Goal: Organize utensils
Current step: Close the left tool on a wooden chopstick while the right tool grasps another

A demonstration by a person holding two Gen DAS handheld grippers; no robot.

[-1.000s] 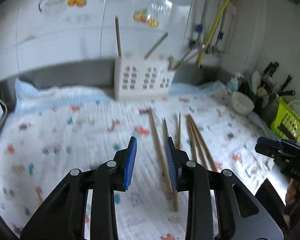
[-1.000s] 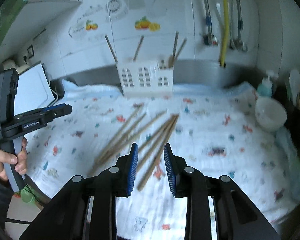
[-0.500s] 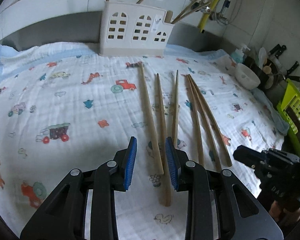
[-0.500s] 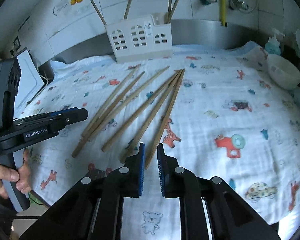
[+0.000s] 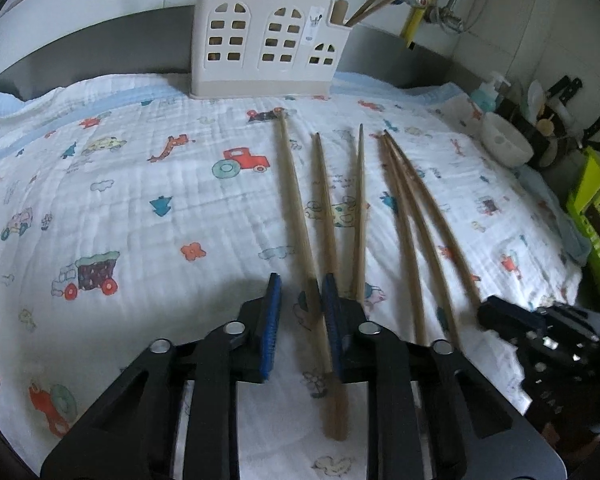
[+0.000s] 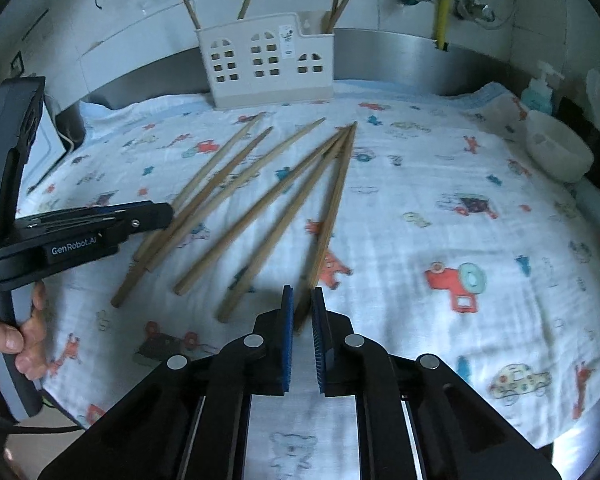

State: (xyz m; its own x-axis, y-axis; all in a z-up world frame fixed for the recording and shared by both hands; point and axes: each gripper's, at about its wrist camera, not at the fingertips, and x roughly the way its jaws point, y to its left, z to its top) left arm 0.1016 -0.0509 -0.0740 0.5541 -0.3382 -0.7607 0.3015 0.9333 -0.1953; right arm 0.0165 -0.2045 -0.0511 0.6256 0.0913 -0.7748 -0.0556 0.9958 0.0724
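Observation:
Several wooden chopsticks (image 5: pixel 296 208) lie on a printed white cloth (image 5: pixel 140 200) in front of a white utensil holder (image 5: pixel 266 40) that holds a few chopsticks. My left gripper (image 5: pixel 300 300) is open, low over the cloth, with the leftmost chopstick running between its jaws. My right gripper (image 6: pixel 302 312) is open with a narrow gap, and the near end of the rightmost chopstick (image 6: pixel 332 208) lies between its fingertips. The holder (image 6: pixel 266 60) stands at the back in the right wrist view. The left gripper (image 6: pixel 100 224) shows at the left there.
A white bowl (image 6: pixel 560 152) and a soap bottle (image 6: pixel 540 92) sit at the right edge. A green basket (image 5: pixel 596 208) and dark utensils stand at the far right. A steel backsplash (image 6: pixel 420 68) and pipes run behind the holder.
Both grippers have come down and forward to the near ends of the chopsticks. The right gripper's jaws have narrowed from wide to a small gap. The left stays open.

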